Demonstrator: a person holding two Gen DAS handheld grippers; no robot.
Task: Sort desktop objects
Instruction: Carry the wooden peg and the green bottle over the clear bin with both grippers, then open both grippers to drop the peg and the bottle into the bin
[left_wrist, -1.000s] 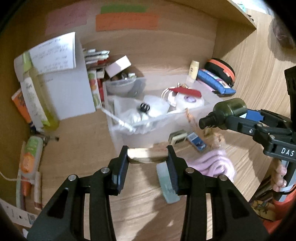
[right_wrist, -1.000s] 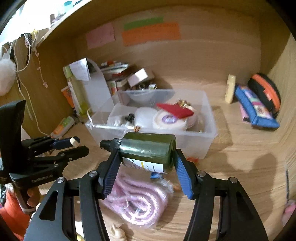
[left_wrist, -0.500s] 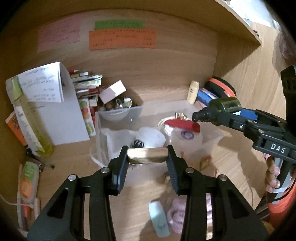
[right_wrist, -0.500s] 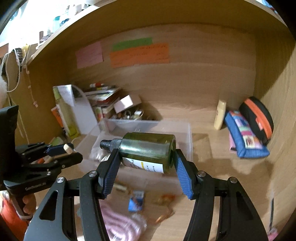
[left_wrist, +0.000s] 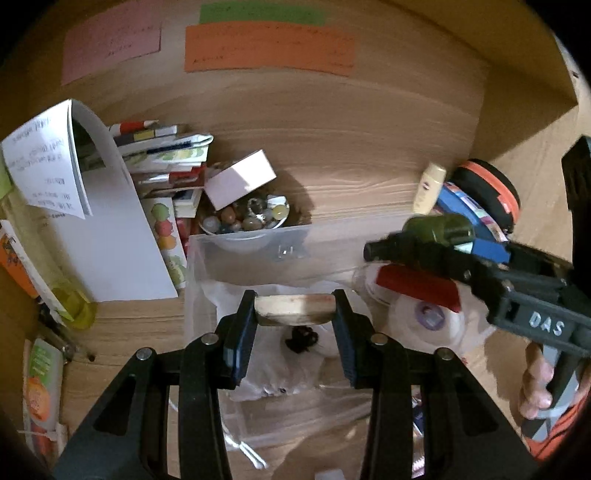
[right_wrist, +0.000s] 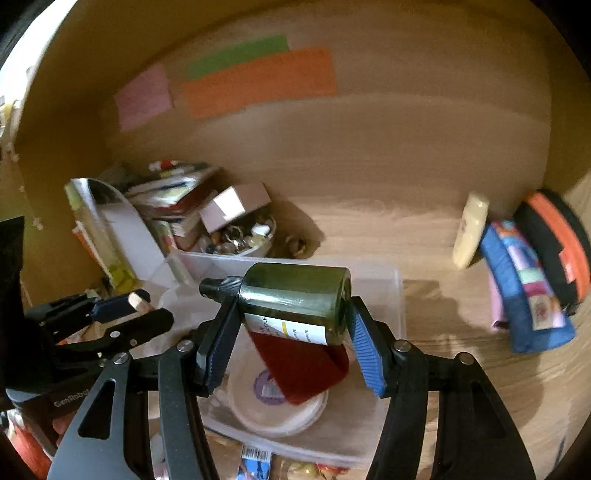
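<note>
- Jaws of your left gripper (left_wrist: 294, 314) are clamped on the ends of a small pale stick (left_wrist: 294, 314), hovering over the left part of the clear bin (left_wrist: 251, 236). It looks light and stiff; the end-to-end hold suits it.
- Your right gripper (right_wrist: 293, 325) pinches a dark green bottle (right_wrist: 295, 295) lying sideways, above the bin's right part (right_wrist: 397, 291) and a red card (right_wrist: 299, 363). Smooth plastic may slip, so hold it mid-body.
</note>
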